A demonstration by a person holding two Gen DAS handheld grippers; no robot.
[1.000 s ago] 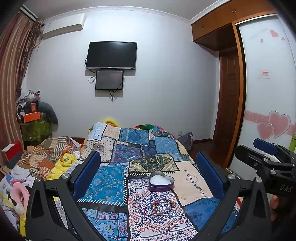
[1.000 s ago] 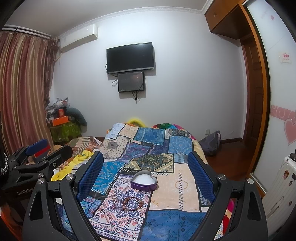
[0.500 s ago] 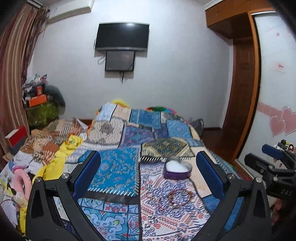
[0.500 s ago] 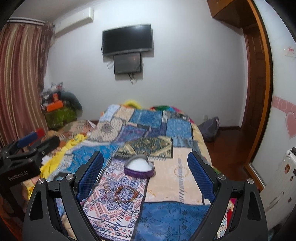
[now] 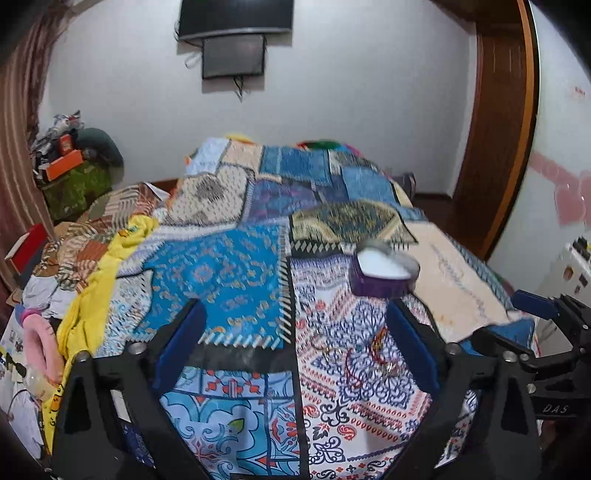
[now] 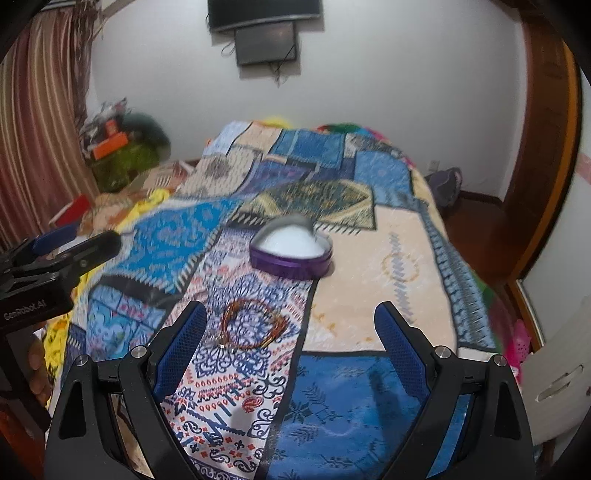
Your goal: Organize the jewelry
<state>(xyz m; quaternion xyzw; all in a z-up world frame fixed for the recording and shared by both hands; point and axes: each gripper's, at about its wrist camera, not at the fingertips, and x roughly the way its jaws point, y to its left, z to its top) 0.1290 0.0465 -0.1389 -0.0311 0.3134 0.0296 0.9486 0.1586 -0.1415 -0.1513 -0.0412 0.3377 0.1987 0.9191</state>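
A plain white wall [image 6: 388,92] closes the far end of the bedroom, carrying a black flat television [image 6: 264,11] with a smaller dark screen [image 6: 266,47] mounted directly beneath it. A bed under a patchwork quilt of blue, cream and red patterned squares [image 5: 229,273] fills the middle, with red-and-beige striped curtains [image 6: 40,122] on the left and a brown wooden door frame [image 5: 495,129] on the right, beside dark wooden flooring [image 6: 476,229]

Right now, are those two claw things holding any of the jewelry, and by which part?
Nothing is held. The left gripper and right gripper are both open and empty; the bracelet lies loose on the quilt, near the purple heart-shaped box.
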